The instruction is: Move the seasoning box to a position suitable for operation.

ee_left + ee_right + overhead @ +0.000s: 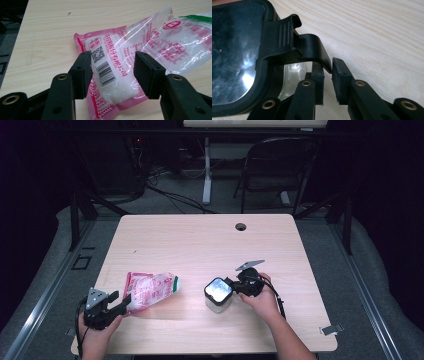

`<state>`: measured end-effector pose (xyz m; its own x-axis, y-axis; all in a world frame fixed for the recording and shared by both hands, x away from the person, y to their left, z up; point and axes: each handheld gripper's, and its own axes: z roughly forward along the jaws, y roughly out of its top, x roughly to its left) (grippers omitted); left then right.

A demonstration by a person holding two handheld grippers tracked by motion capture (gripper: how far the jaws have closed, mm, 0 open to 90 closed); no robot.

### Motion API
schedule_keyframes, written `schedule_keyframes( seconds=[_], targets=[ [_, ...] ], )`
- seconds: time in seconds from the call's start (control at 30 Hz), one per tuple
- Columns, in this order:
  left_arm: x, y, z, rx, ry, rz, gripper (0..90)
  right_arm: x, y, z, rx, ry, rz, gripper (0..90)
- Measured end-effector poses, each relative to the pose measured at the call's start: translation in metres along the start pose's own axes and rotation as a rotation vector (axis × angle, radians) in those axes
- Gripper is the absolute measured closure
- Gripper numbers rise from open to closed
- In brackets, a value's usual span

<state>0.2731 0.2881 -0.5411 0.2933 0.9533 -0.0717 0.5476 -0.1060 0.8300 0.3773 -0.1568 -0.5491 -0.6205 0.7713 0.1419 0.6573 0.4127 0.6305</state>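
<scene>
A pink and clear plastic bag (pixel 152 289) of white granules lies at the table's front left. My left gripper (pixel 124 301) holds its near end: in the left gripper view the jaws (pixel 112 72) press on the bag (pixel 150 37) either side of the barcode. A clear square container (pixel 218 294) with a black-rimmed lid stands right of centre. My right gripper (pixel 231 284) sits against its right side. In the right gripper view the lid (pixel 234 50) has a black latch (pixel 294 42) lifted outward, and the narrow gap of my gripper (pixel 327 77) pinches the latch's tip.
The wooden table (pixel 200 240) has a cable hole (pixel 241 226) near its far edge. A small metal clip (pixel 331 330) lies at the front right corner. A folding chair (pixel 280 165) and a desk leg stand beyond the table.
</scene>
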Motion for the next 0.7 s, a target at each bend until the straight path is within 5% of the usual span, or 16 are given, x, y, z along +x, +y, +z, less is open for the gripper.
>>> schedule_keyframes(
  seconds=[0.27, 0.7],
  targets=[
    [-0.001, 0.001, -0.001, 0.000, 0.002, 0.008, 48.7, 0.005, -0.002, -0.002, 0.007, -0.041, -0.023, 82.2],
    [-0.005, 0.001, -0.002, -0.004, 0.002, 0.021, 48.7, 0.022, -0.018, -0.014, 0.005, -0.093, 0.004, 83.0]
  ],
)
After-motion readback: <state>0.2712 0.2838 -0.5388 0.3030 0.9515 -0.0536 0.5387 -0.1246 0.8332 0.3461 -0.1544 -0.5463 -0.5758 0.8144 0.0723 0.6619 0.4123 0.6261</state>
